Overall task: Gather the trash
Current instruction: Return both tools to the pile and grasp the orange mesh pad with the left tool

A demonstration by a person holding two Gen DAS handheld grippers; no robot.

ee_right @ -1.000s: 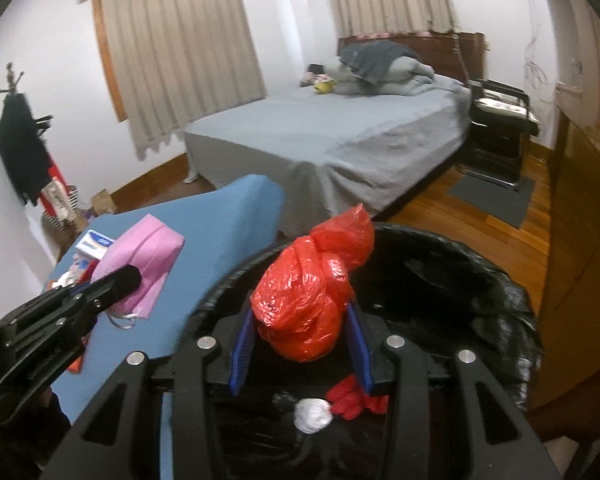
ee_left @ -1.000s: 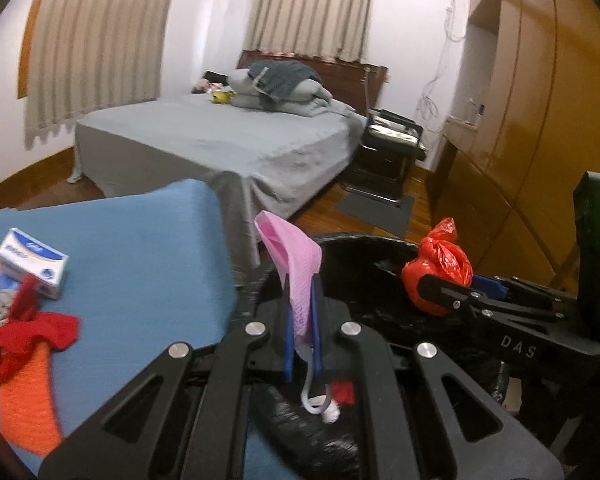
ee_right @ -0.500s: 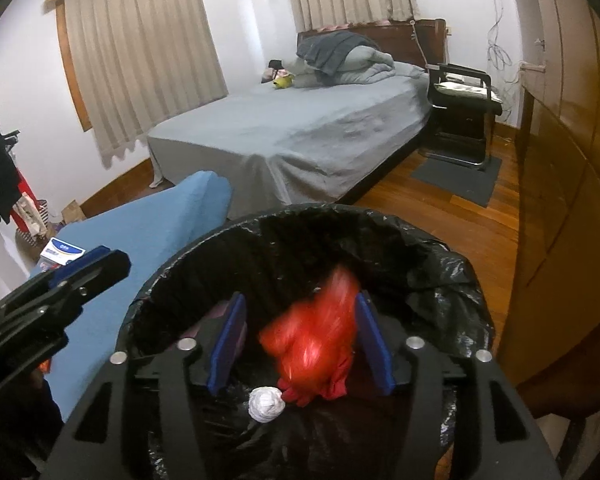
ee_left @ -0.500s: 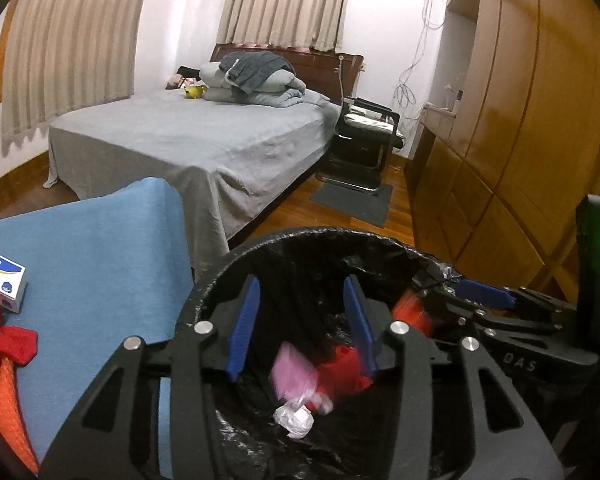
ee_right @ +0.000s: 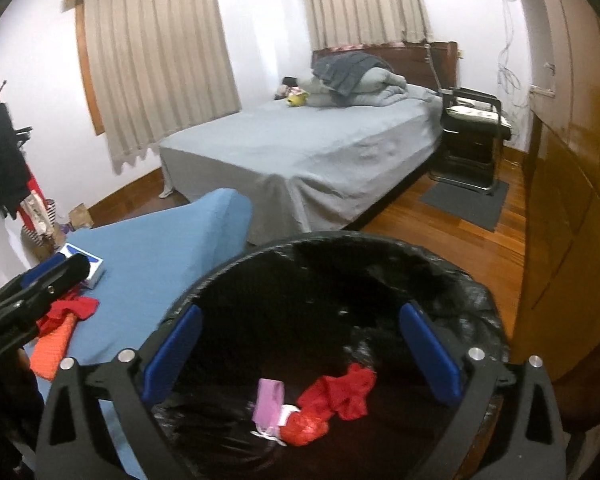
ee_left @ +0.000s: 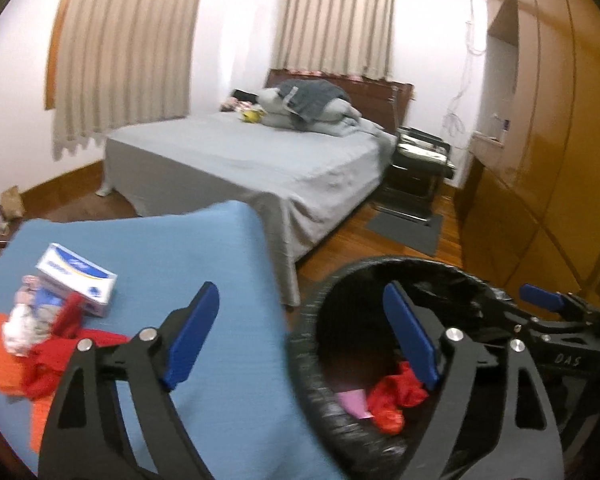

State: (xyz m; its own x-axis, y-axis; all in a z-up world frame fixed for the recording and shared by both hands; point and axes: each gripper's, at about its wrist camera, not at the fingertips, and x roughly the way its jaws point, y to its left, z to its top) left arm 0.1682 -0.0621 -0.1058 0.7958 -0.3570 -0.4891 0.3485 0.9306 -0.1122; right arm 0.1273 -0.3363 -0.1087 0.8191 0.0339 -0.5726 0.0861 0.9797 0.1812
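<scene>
Two grippers hang over the black-lined trash bin (ee_right: 480, 292), both with jaws opening wide and nothing between them. The right gripper (ee_right: 300, 354) looks straight in: a pink mask (ee_right: 269, 400) and a red plastic bag (ee_right: 336, 396) lie at the bottom (touching each other). The left gripper (ee_left: 300, 336) straddles the bin's rim and the blue tabletop (ee_left: 204, 264), where a small blue-and-white box (ee_left: 76, 276) and red scraps (ee_left: 56, 352) lie.
</scene>
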